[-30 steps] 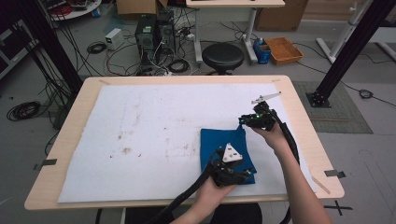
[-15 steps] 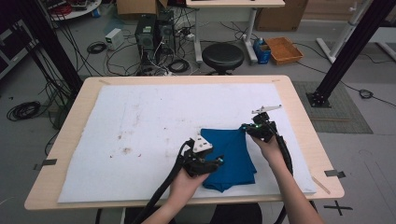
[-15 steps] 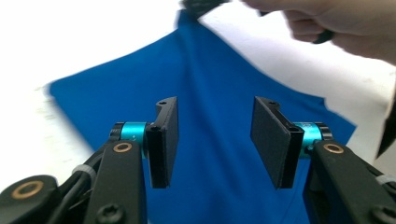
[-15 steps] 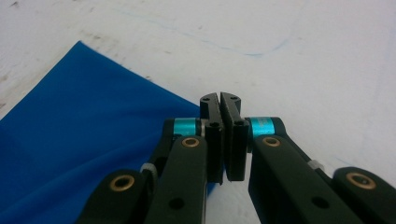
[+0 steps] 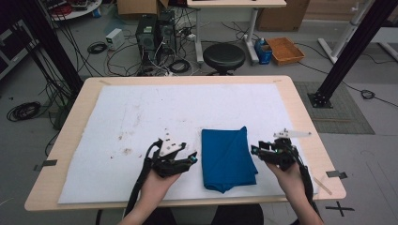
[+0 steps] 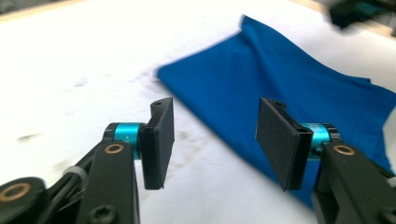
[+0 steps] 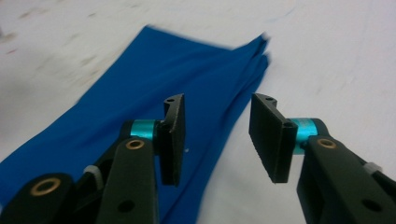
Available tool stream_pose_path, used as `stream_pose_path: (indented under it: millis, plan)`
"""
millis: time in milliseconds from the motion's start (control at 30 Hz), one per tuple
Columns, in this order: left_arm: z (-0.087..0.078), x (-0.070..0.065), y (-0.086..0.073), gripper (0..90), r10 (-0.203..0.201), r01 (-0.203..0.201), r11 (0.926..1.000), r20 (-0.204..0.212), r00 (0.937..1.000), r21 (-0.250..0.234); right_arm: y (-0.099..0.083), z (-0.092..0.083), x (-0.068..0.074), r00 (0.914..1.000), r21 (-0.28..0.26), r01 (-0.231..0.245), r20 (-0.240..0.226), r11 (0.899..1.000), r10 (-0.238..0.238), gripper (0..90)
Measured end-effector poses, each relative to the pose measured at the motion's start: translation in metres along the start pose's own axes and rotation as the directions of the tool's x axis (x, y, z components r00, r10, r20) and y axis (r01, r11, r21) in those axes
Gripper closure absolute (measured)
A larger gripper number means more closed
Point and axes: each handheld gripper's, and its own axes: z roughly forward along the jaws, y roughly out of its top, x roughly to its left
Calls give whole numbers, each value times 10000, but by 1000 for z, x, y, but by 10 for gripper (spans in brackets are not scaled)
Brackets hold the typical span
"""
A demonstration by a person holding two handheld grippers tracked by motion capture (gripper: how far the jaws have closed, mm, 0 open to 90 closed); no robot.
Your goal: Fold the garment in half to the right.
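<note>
Both hands have drawn apart since the earlier frames, jaws just opening, nothing between them. On the left, my left gripper (image 5: 185,159) hangs released just beside the blue cloth (image 5: 227,157), which lies folded on the white mat (image 5: 141,112), nearer the table's right and near edge. On the right, my right gripper (image 5: 257,151) is likewise released beside it. I judge the fold done; its near corner looks rumpled, though blur hides detail. I'd pinch that corner low and smooth outward.
</note>
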Motion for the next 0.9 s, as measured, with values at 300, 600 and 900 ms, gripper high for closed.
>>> stream_pose_path:
  millis: [300,600,900]
  plan:
    - [-31,39,-8,465,-730,681,9960,-871,9935,-573,-45,-6,26,9999,1094,-2,-114,9940,15,664]
    - [-36,47,-11,464,-1016,962,9934,-921,9905,-618,-53,-13,29,9998,1130,187,-56,9934,-181,900]
    - [-37,50,-11,464,-995,937,9936,-972,9903,-623,-60,-24,22,9998,914,-170,136,9957,158,852]
